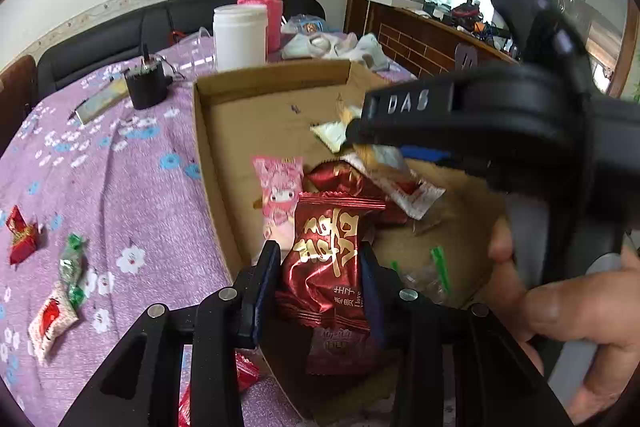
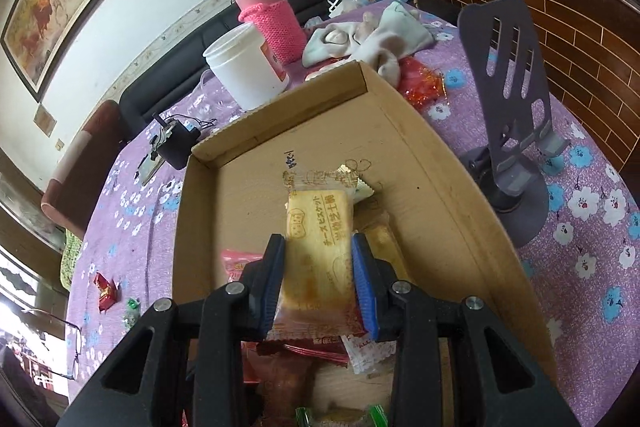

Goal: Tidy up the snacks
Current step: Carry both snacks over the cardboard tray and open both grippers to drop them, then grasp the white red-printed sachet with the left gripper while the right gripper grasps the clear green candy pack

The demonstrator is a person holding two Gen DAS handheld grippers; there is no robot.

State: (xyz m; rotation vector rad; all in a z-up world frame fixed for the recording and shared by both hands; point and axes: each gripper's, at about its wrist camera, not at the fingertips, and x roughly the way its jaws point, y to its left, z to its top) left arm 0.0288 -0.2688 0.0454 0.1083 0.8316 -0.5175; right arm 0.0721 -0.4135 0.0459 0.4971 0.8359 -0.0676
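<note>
My left gripper (image 1: 320, 267) is shut on a dark red snack packet (image 1: 326, 259) with gold lettering, held over the near end of the open cardboard box (image 1: 240, 83). My right gripper (image 2: 318, 267) is shut on a clear-wrapped cheese biscuit packet (image 2: 318, 231), held above the same box (image 2: 440, 155). The right gripper also shows in the left wrist view (image 1: 356, 135), over the box's middle. Inside the box lie a pink packet (image 1: 278, 187), red packets and white packets. Loose candies lie on the purple cloth: a red one (image 1: 20, 235), a green one (image 1: 72, 263) and a white-red one (image 1: 50, 319).
A white jar (image 2: 244, 67), a pink-sleeved flask (image 2: 268, 19), a black charger (image 2: 176, 143) and crumpled cloths (image 2: 368, 35) stand behind the box. A grey phone stand (image 2: 512, 131) is right of it. Glasses (image 2: 64, 343) lie at the table's left edge.
</note>
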